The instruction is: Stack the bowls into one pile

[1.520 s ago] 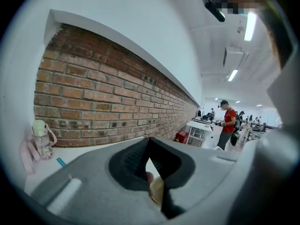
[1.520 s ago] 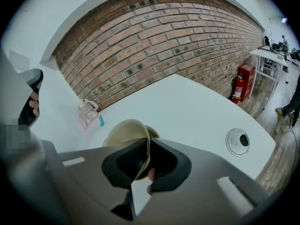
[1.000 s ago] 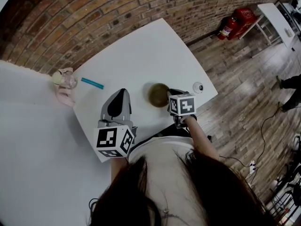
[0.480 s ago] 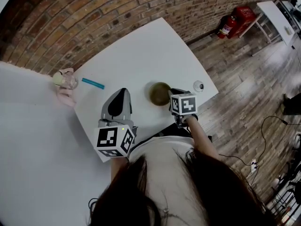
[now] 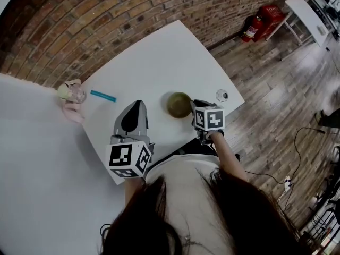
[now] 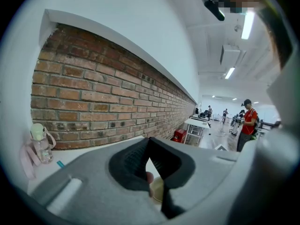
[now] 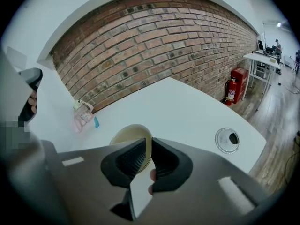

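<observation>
One olive-tan bowl [image 5: 179, 104] stands on the white table [image 5: 159, 57] near its front edge; no other bowl is in sight. In the right gripper view it shows a cream inside [image 7: 131, 137]. My right gripper [image 5: 192, 107] is at the bowl's right side, and its jaws [image 7: 148, 143] are shut on the near rim. The left gripper [image 5: 137, 104] hovers to the left of the bowl, apart from it. Its jaws [image 6: 149, 140] are shut with nothing between them.
A small bottle [image 5: 71, 91] on something pink and a blue stick [image 5: 103, 95] lie at the table's far left. A round cable hole [image 5: 221, 95] sits near the right corner. A brick wall [image 5: 106, 20] runs behind; a red fire extinguisher [image 5: 252, 28] stands on the floor.
The head view has shifted a little. The bowl and both grippers keep the same places relative to each other.
</observation>
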`<state>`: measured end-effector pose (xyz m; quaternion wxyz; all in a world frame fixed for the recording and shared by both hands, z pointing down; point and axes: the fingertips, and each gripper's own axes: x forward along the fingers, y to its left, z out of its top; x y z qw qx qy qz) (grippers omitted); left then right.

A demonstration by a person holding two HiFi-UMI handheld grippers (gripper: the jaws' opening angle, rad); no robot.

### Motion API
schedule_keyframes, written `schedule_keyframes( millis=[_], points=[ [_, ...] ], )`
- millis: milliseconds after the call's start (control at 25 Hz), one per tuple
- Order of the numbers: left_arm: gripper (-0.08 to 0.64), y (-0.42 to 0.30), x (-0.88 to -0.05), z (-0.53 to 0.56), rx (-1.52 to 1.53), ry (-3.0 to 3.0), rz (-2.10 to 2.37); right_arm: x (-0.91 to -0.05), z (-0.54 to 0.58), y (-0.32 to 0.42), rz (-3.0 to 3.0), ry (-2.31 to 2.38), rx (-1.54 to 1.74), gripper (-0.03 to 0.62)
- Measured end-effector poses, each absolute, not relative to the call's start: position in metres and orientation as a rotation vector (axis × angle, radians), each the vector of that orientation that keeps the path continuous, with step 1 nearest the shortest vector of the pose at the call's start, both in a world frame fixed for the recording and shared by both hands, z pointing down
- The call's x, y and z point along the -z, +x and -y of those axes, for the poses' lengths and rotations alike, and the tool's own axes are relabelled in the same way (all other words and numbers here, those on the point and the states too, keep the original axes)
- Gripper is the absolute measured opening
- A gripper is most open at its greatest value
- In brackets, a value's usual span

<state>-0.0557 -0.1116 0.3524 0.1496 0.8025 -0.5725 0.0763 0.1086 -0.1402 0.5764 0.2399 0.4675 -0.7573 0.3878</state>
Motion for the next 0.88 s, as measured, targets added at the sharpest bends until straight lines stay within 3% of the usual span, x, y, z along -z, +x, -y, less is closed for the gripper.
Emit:
schedule_keyframes(
  millis=[880],
  points=[
    [0.000, -0.059, -0.346, 0.116, -0.164, 2.320, 1.649, -0.474, 0.157, 0.091, 2.338, 1.380, -0.816, 0.021]
  ],
)
